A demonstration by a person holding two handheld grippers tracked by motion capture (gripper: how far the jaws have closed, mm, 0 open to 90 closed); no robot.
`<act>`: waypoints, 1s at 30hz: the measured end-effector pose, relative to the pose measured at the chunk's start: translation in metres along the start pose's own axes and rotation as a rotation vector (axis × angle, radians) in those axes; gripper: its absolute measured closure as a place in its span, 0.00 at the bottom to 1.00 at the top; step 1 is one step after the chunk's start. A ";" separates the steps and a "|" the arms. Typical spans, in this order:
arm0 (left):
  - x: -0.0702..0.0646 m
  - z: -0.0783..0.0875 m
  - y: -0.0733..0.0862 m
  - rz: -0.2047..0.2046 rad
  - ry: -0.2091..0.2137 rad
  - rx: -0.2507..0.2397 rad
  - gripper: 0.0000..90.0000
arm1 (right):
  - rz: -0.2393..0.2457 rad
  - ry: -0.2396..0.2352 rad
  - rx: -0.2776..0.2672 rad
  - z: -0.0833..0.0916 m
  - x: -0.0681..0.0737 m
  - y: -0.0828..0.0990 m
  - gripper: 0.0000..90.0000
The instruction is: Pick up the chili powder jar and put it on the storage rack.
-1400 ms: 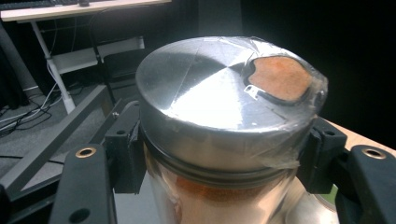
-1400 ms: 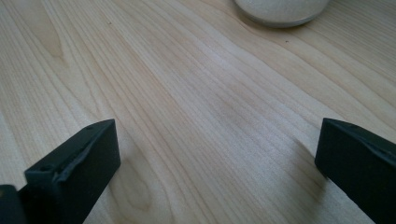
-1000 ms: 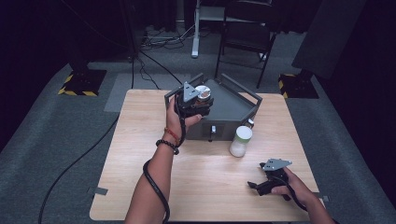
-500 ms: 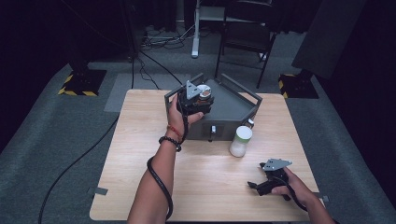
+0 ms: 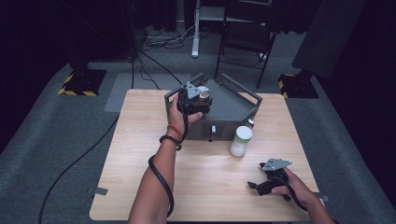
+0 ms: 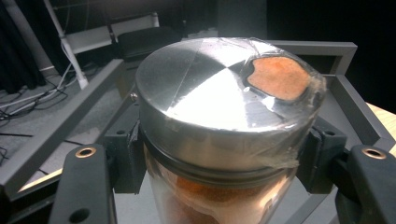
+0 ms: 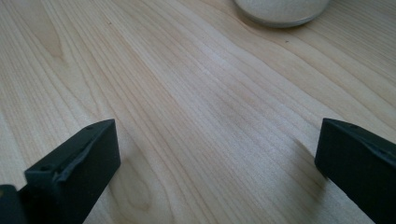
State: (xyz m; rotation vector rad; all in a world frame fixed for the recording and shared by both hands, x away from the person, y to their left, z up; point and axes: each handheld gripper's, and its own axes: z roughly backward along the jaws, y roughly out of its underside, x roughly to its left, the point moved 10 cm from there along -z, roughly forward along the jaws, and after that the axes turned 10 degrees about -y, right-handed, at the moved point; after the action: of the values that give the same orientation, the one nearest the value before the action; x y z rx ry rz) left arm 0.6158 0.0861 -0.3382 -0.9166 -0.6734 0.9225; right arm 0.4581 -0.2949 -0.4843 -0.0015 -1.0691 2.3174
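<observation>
A glass jar (image 6: 224,98) with a shiny metal lid and orange powder inside sits pinched between the jaws of my left gripper (image 6: 224,163). Clear tape crosses the lid. In the high view the left gripper (image 5: 201,100) holds this jar (image 5: 204,97) upright over the left part of a grey metal box (image 5: 233,105) at the table's far side. My right gripper (image 5: 256,185) rests low on the wooden table near the front right. Its jaws stand wide apart in the right gripper view, with bare wood between them (image 7: 217,154).
A white jar with a pale green lid (image 5: 241,141) stands on the table in front of the grey box; its base (image 7: 280,9) lies ahead of the right gripper. Grey frame rails (image 6: 308,45) edge the box top. A chair and cables lie beyond the table.
</observation>
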 end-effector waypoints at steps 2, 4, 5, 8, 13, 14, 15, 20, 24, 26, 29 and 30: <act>0.000 -0.001 0.001 -0.004 -0.003 0.006 0.35 | 0.000 0.000 0.000 0.000 0.000 0.000 0.00; 0.000 -0.002 0.002 0.001 -0.007 0.006 0.35 | 0.000 0.000 0.000 0.000 0.000 0.000 0.00; 0.001 -0.002 0.003 0.002 -0.001 0.008 0.35 | 0.000 0.001 0.000 0.000 0.000 0.000 0.00; 0.001 -0.004 0.005 -0.003 -0.002 0.016 0.35 | 0.000 0.000 0.000 0.000 0.000 0.000 0.00; 0.003 -0.006 0.008 0.018 0.005 0.017 0.35 | 0.000 0.000 0.000 0.000 0.000 0.000 0.00; 0.003 -0.006 0.008 0.022 0.006 0.015 0.35 | 0.000 0.000 0.000 0.000 0.000 0.000 0.00; 0.003 -0.007 0.008 0.023 0.010 0.015 0.35 | 0.000 0.000 0.000 0.000 0.000 0.000 0.00; 0.007 -0.007 0.012 0.058 0.020 0.008 0.35 | 0.001 -0.001 0.000 0.000 0.000 0.000 0.00; 0.007 -0.007 0.012 0.065 0.017 0.006 0.35 | 0.001 -0.001 0.000 0.000 0.000 0.000 0.00; 0.007 -0.007 0.013 0.065 0.017 0.008 0.35 | 0.001 -0.001 0.000 0.000 0.000 0.000 0.00; 0.006 -0.008 0.013 0.056 0.013 0.012 0.34 | 0.000 -0.001 0.000 0.000 0.000 0.000 0.00; 0.006 -0.008 0.013 0.052 0.002 0.018 0.31 | 0.001 -0.001 0.000 0.000 0.000 0.000 0.00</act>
State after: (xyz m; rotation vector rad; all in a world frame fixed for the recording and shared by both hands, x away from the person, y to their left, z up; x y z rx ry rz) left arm 0.6201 0.0919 -0.3528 -0.9221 -0.6413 0.9722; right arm 0.4583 -0.2950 -0.4844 -0.0007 -1.0698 2.3182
